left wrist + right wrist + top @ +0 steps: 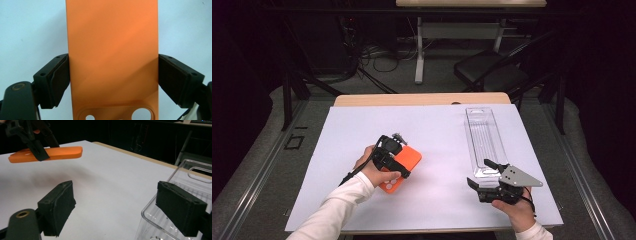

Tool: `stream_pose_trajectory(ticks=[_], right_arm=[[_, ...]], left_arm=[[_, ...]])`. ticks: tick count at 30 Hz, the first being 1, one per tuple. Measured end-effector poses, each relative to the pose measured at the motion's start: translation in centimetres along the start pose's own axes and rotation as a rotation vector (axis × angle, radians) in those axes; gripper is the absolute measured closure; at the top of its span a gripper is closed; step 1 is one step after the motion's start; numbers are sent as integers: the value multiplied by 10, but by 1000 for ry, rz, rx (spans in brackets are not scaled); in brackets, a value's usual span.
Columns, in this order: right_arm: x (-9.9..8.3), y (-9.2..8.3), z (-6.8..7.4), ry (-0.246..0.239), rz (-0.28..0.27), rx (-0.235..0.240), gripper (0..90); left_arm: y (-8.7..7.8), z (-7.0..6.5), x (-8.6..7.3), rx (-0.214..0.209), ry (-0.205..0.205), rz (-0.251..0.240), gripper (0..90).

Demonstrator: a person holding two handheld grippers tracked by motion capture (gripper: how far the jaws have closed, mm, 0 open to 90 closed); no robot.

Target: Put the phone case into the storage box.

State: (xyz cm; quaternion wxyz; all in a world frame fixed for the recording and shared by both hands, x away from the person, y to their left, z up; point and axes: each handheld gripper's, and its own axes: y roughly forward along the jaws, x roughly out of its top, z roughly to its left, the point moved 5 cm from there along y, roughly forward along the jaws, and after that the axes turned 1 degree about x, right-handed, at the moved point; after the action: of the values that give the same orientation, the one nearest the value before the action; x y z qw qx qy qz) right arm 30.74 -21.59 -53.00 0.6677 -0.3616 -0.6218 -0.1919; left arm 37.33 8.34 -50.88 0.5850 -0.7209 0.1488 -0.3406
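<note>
1. Left gripper (398,159) clamps the orange phone case (112,57) across its width, at 9 o'clock on the white sheet (432,130).
2. Right gripper (479,175): jaws wide, empty, beside the clear tray (484,137) at 3 o'clock.
3. No readable writing.

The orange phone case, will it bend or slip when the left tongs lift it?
The orange phone case looks thin and smooth, so probably light and slightly slippery. The left tongs clamp its long edges; it shows no bowing, so likely fairly stiff.
</note>
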Motion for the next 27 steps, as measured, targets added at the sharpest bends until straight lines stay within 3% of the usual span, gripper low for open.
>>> stream_pose_trajectory(ticks=[7,11,18,27], right_arm=[[2,1,-1,-9,12,-21,148],[1,5,0,-42,39,-28,150],[6,14,3,-61,55,-10,153],[24,38,12,-123,77,50,159]], left_arm=[[-6,0,-1,4,31,-3,153],[-9,0,-1,0,54,-2,153],[-8,-4,1,-10,84,-1,153],[-10,-9,6,-18,104,-2,152]])
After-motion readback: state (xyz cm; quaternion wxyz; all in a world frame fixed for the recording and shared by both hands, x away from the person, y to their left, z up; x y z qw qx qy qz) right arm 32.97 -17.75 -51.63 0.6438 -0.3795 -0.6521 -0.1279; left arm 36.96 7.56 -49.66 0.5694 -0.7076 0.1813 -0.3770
